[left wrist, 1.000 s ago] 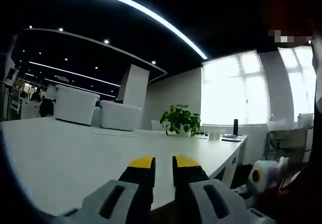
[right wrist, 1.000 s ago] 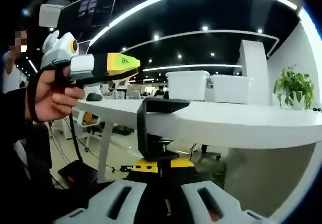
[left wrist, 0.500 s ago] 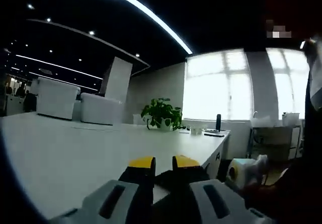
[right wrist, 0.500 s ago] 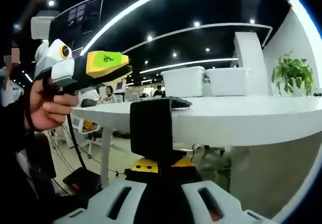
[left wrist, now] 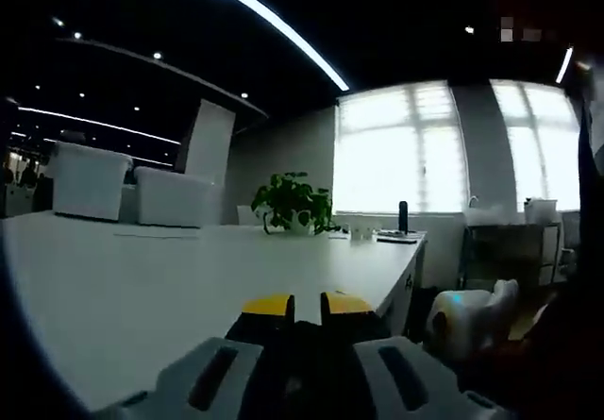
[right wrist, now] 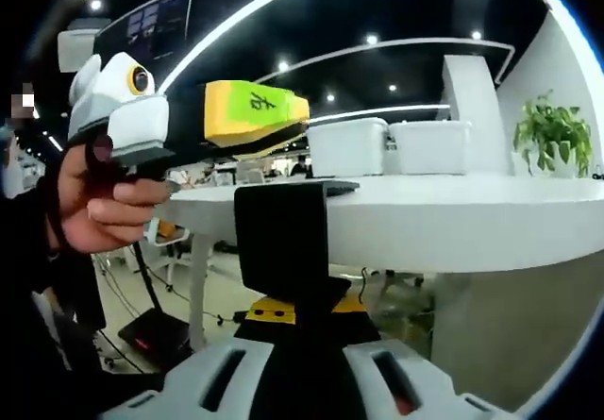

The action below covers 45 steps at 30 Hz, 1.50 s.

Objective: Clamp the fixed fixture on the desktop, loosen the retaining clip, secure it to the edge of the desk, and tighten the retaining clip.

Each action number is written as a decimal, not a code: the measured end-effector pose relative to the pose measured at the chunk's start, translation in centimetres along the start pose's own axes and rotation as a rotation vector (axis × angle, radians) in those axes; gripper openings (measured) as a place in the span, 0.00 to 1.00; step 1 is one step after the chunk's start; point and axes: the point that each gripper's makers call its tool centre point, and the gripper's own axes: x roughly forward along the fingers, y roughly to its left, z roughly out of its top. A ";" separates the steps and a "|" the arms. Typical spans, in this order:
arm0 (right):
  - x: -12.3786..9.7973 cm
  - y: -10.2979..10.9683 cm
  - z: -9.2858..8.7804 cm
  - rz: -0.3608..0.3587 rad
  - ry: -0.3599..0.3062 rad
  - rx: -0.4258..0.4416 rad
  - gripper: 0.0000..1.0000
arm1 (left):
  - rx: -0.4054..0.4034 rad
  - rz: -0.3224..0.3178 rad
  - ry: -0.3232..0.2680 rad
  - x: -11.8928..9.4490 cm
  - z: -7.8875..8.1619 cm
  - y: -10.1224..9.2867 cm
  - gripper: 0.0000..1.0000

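The black clamp fixture [right wrist: 281, 243] sits on the edge of the white desk [right wrist: 453, 222], its broad back facing me and its top plate [right wrist: 316, 187] lying on the desktop. My right gripper [right wrist: 297, 309] is shut on the fixture's lower end under the desk edge; its white body [left wrist: 467, 312] appears low on the right in the left gripper view. A hand [right wrist: 99, 208] holds my left gripper [right wrist: 260, 118] just above the top plate, apart from it, jaws together. In its own view the left gripper [left wrist: 307, 304] hovers over the desk's near edge above a dark shape.
Two white storage boxes [right wrist: 392, 146] and a potted plant [left wrist: 291, 203] stand far back on the desk. Bright windows [left wrist: 406, 160] lie behind. Below the desk are legs, cables and a black floor box [right wrist: 151, 330]. A person stands at the left.
The fixture turned from a side-on C shape to show its broad back. The left gripper came nearer, over the fixture's top plate. The right gripper kept its hold.
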 end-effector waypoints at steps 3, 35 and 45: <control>0.2 -0.1 -0.3 0.005 0.006 0.012 0.03 | 0.019 0.005 0.011 0.3 -0.5 0.0 0.12; 0.2 -1.4 -1.6 -0.069 -0.009 0.029 0.19 | 0.065 0.039 0.036 1.6 -1.8 0.3 0.11; 0.9 -0.5 -3.9 -0.140 0.055 -0.092 0.40 | 0.040 0.054 0.026 2.6 -1.8 1.1 0.01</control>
